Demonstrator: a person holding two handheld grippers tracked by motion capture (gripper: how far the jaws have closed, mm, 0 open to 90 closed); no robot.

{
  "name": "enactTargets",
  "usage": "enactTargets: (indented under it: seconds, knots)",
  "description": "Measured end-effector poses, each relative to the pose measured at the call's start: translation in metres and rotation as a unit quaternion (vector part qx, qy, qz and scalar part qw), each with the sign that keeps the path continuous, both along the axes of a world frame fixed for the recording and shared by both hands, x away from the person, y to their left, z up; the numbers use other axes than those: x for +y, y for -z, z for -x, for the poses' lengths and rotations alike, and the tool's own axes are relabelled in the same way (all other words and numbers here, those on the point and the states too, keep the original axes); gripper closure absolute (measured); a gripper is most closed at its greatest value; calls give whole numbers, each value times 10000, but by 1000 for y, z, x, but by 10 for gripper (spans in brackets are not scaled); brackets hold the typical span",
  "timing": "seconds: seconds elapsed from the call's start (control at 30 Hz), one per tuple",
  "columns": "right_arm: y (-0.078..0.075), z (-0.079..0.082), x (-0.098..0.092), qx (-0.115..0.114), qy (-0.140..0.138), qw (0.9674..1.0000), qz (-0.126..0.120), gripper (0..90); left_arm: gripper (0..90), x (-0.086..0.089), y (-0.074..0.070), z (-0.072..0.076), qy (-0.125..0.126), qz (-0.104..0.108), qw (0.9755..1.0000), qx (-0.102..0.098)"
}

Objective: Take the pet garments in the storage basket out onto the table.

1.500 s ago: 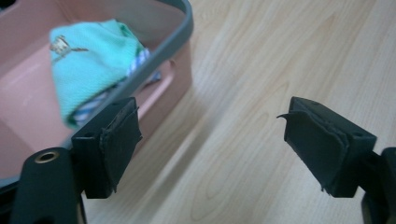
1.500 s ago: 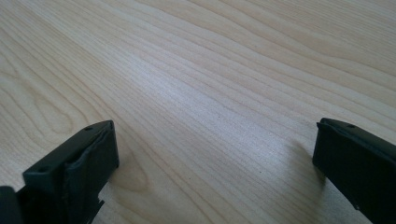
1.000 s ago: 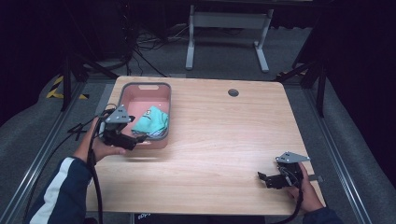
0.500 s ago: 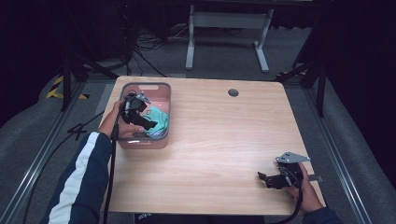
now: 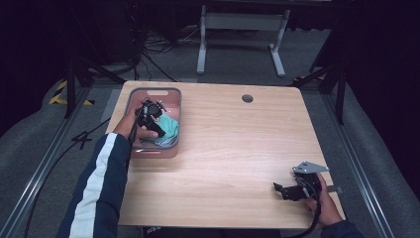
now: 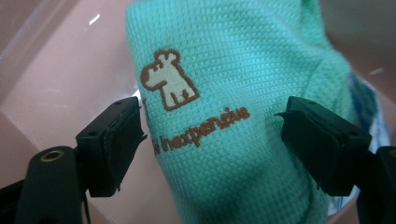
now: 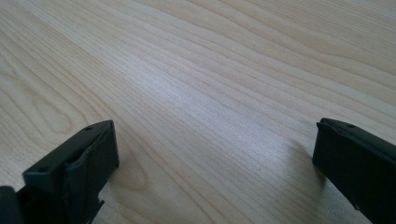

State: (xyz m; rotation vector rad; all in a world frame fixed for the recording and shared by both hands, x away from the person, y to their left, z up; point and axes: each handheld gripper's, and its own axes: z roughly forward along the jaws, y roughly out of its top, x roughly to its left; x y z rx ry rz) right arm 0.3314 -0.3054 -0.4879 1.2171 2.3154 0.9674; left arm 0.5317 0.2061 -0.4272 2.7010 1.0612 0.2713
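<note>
A pink plastic basket [image 5: 153, 91] stands at the table's far left with a mint-green knitted cloth [image 5: 171, 127] in it. The cloth [image 6: 224, 70] bears a small brown-and-white animal logo and brown lettering. My left gripper [image 5: 151, 117] reaches down into the basket. Its jaws have just been closing. In the left gripper view the left gripper [image 6: 210, 126] straddles a fold of the cloth, and the pads do not visibly squeeze it. My right gripper [image 5: 280, 191] rests low at the table's near right. In the right gripper view the right gripper [image 7: 215, 140] is open over bare wood.
The light wooden table [image 5: 237, 144] has a round cable hole [image 5: 247, 98] near its far edge. Something pale blue lies under the cloth [image 6: 369, 121] in the basket. A white metal stand [image 5: 240, 22] and cables sit on the dark floor beyond.
My left gripper has moved from the basket's near left rim forward and down into the basket, over the cloth. The right gripper has stayed where it was.
</note>
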Motion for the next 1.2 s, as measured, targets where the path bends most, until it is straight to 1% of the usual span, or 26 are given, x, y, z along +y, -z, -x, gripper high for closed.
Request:
enactTargets:
  seconds: [0.07, 0.13, 0.17, 0.2, 0.23, 0.27, 0.3, 0.37, 0.4, 0.47, 0.5, 0.53, 0.63, 0.7, 0.77, 0.8, 0.83, 0.9, 0.97, 1.0, 1.03, 1.07, 1.1, 1.13, 1.17, 1.2]
  knots:
    - [0, 0, 0, 1, 1, 10000, -1, 5, 183, 0, 2, -2, -99, 25, 9999, 51]
    - [0, 0, 0, 1, 1, 10000, -1, 5, 185, 1, 4, -4, -174, 69, 9996, 207]
    - [0, 0, 0, -4, 10, 10000, -3, 5, 185, 2, 5, -5, -255, 123, 9993, 253]
    - [0, 0, 0, -3, 13, 10000, -2, 5, 180, 3, 6, -6, -311, 128, 9991, 267]
    - [0, 0, 0, 5, 22, 10000, -5, 5, 163, 6, 8, -8, -460, 186, 9982, 322]
    - [0, 0, 0, 5, 22, 10000, -5, 5, 154, 6, 8, -8, -460, 186, 9982, 322]
    - [0, 0, 0, 5, 28, 10000, -8, 5, 154, 7, 10, -9, -542, 327, 9971, 418]
    - [0, 0, 0, 5, 29, 10000, -4, 5, 198, 7, 9, -9, -485, 314, 9973, 444]
    - [0, 0, 0, 0, 23, 10000, -4, 5, 198, 7, 10, -10, -548, 442, 9957, 602]
    - [0, 0, 0, -2, 22, 10000, -1, 5, 307, 9, 9, -10, -459, 555, 9951, 682]
    - [0, 0, 0, -2, 22, 10000, -1, 5, 307, 9, 9, -10, -500, 600, 9942, 735]
    - [0, 0, 0, -1, 24, 10000, -5, 5, 364, 9, 8, -10, -460, 620, 9939, 787]
    - [0, 0, 0, 4, 28, 10000, -6, 5, 467, 7, 7, -10, -426, 640, 9935, 842]
    - [0, 0, 0, 4, 28, 10000, -5, 5, 536, 7, 5, -9, -413, 701, 9922, 940]
    - [0, 0, 0, 5, 28, 10000, -4, 5, 611, 7, 6, -8, -466, 720, 9921, 920]
    - [0, 0, 0, 5, 27, 10000, -5, 5, 637, 6, 5, -8, -504, 679, 9925, 887]
    - [0, 0, 0, 3, 27, 10000, 0, 5, 662, 5, 6, -7, -558, 695, 9923, 855]
    - [0, 0, 0, 4, 27, 10000, -5, 5, 707, 1, 4, -4, -488, 625, 9936, 799]
    - [0, 0, 0, 5, 29, 10000, -5, 5, 728, -2, 2, -3, -445, 502, 9951, 728]
    - [0, 0, 0, 5, 29, 10000, -5, 5, 739, -2, 2, -3, -445, 502, 9951, 728]
    - [0, 0, 0, 2, 26, 10000, -2, 5, 744, -2, 1, -1, -429, 507, 9957, 638]
    - [0, 0, 0, 3, 26, 10000, -5, 5, 747, -2, 0, 0, -403, 495, 9959, 647]
    - [0, 0, 0, -1, 23, 10000, -3, 5, 750, -2, -1, 1, -407, 533, 9959, 605]
    - [0, 0, 0, -3, 22, 10000, -2, 5, 753, -2, -2, 1, -401, 514, 9963, 563]
    - [0, 0, 0, -1, 22, 10000, -3, 5, 755, -1, -3, 2, -429, 570, 9961, 510]
    - [0, 0, 0, 5, 28, 10000, -6, 5, 758, -1, -3, 2, -429, 570, 9961, 510]
